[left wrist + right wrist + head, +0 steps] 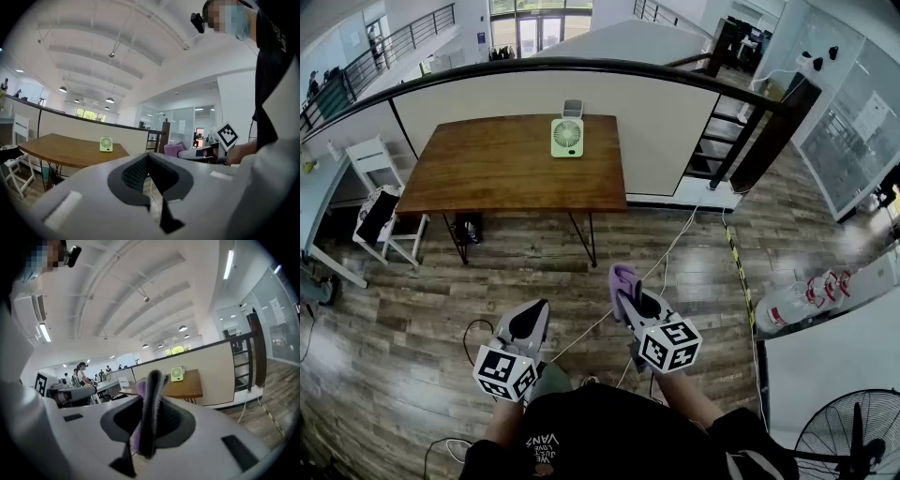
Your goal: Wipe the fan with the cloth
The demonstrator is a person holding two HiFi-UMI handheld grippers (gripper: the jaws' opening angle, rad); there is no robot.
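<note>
A small pale green fan (567,137) stands upright near the far edge of the brown wooden table (487,173), well ahead of both grippers; it also shows small in the left gripper view as the fan (106,144) and in the right gripper view as the fan (176,374). My right gripper (623,286) is shut on a purple cloth (623,277), which sticks up between its jaws as a folded purple and grey cloth (149,411). My left gripper (534,312) is shut with nothing in it, held beside the right one over the floor.
A white chair (380,202) stands at the table's left end. Cables (675,244) run across the wood floor. Stairs with a dark railing (741,131) lie to the right, a large floor fan (853,436) at the lower right. People sit at desks far off (82,373).
</note>
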